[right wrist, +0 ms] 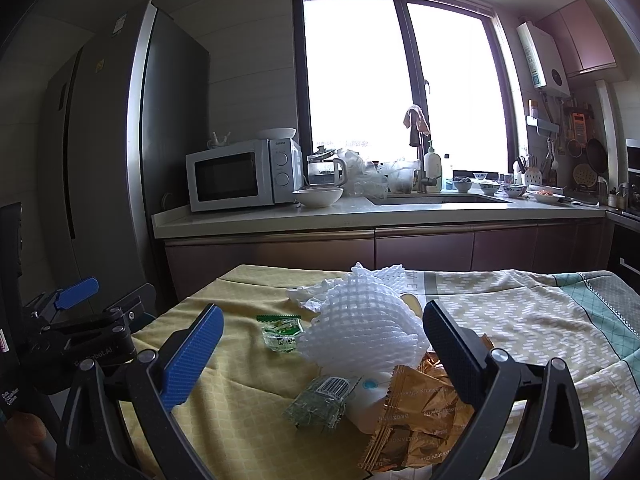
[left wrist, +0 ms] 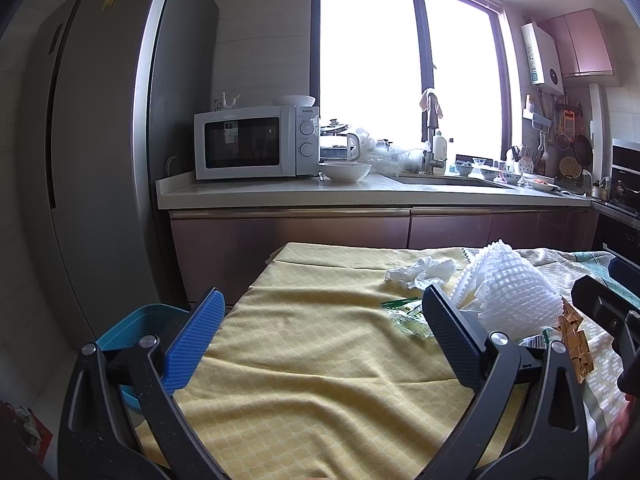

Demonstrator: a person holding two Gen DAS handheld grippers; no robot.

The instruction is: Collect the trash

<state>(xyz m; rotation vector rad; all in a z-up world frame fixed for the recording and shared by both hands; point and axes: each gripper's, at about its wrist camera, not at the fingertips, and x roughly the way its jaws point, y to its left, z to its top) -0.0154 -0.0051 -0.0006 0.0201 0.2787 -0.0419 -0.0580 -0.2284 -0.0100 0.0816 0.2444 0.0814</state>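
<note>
Trash lies on a table under a yellow cloth (left wrist: 312, 344) (right wrist: 240, 380). A white foam net sleeve (right wrist: 360, 320) (left wrist: 512, 284) sits mid-table with a crumpled white tissue (left wrist: 420, 272) (right wrist: 310, 294) behind it. A clear green wrapper (right wrist: 282, 332) (left wrist: 404, 318) lies to its left. A green barcode packet (right wrist: 324, 400) and a gold-brown wrapper (right wrist: 420, 416) (left wrist: 574, 340) lie in front. My right gripper (right wrist: 322, 360) is open above this pile. My left gripper (left wrist: 320, 340) is open over bare cloth, left of the trash. A blue bin (left wrist: 132, 328) stands beside the table's left edge.
Beyond the table runs a kitchen counter (left wrist: 360, 194) with a microwave (left wrist: 256, 142), a white bowl (left wrist: 346, 171) and a sink (left wrist: 452, 180). A tall fridge (left wrist: 100, 152) stands at the left. In the right wrist view the left gripper (right wrist: 80, 328) shows at the left edge.
</note>
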